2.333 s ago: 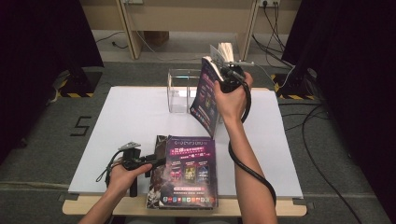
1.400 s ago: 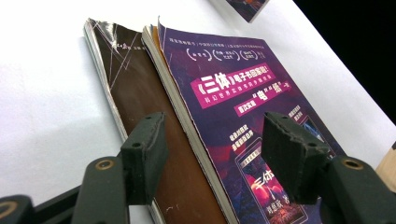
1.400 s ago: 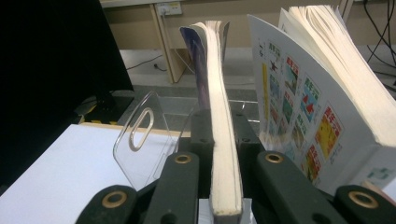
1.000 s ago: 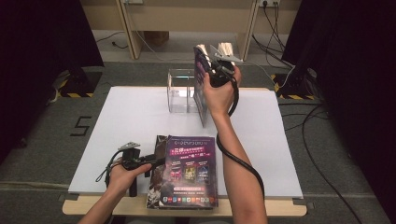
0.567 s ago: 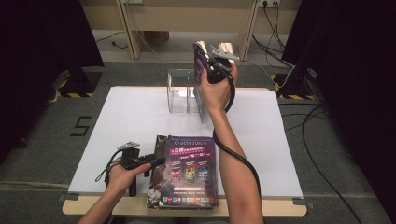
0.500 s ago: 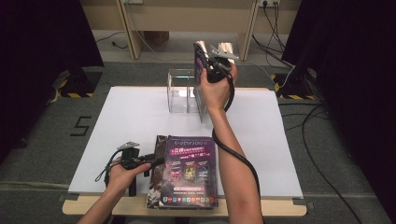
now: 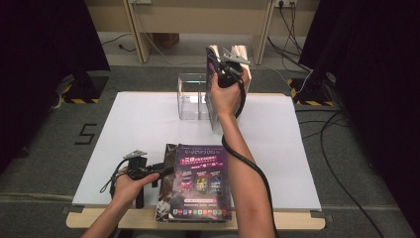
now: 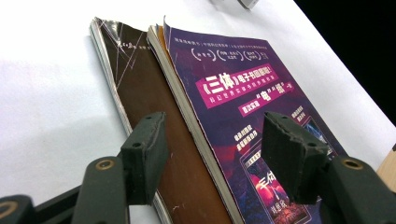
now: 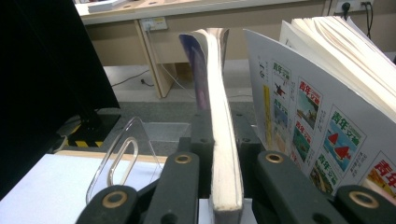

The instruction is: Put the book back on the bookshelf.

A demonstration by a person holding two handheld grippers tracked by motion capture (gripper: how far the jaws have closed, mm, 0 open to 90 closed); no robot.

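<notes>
Near the table's front-left edge, left gripper (image 7: pixel 159 172) lies low on the white table (image 7: pixel 148 124), jaws apart with nothing pinched; in the left gripper view its pads straddle the spine side of the stacked magazines (image 8: pixel 219 126) without pressing on them. Stack lies flat at the front edge, purple cover (image 7: pixel 200 178) on top, brown cover (image 8: pixel 149 102) beneath sticking out on the left. Behind it, mid-table toward the far edge: clear acrylic holder (image 7: pixel 190 96), standing upright. Just right of the holder, right gripper (image 7: pixel 221 75) is raised, jaws clamped on a magazine (image 7: pixel 213 94) held upright and edge-on; right gripper view shows its page block (image 9: pixel 224 154) squeezed between the pads. Another magazine with small illustrated panels (image 9: pixel 317 121) stands just right of it, pages fanning.
</notes>
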